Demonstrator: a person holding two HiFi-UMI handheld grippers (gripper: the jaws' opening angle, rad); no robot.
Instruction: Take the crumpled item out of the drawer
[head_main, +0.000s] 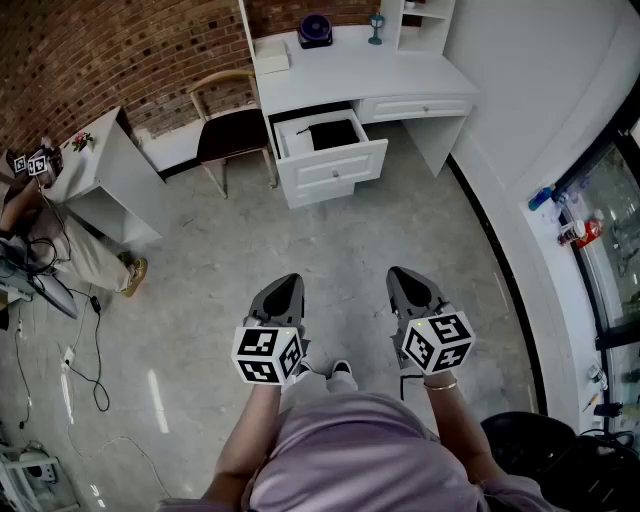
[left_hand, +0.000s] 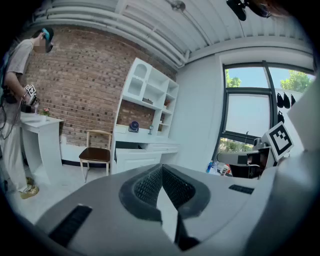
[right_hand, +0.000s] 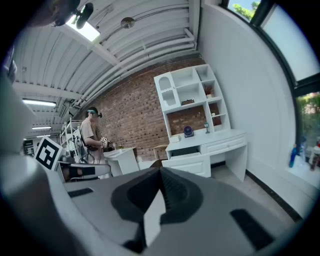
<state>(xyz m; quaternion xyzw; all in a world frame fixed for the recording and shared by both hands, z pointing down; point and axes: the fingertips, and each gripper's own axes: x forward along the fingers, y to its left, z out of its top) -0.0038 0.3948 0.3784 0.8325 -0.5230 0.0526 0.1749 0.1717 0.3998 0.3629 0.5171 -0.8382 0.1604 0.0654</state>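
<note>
Across the room, the white desk (head_main: 360, 70) has its top drawer (head_main: 335, 168) pulled open. A dark item (head_main: 335, 133) lies inside; its shape is too small to make out. My left gripper (head_main: 289, 285) and right gripper (head_main: 401, 277) hang side by side over the floor, well short of the desk. Both are shut with nothing between their jaws. In the left gripper view the left gripper (left_hand: 161, 168) points toward the desk (left_hand: 145, 148). From the right gripper (right_hand: 161, 171) the desk (right_hand: 220, 139) shows ahead to the right.
A wooden chair (head_main: 232, 130) stands left of the desk and a small fan (head_main: 314, 30) sits on it. At the far left are a small white table (head_main: 100, 170), a person (head_main: 70, 255) and floor cables (head_main: 92, 365). Bottles (head_main: 575, 228) line the right window sill; a black bin (head_main: 525, 440) stands at the lower right.
</note>
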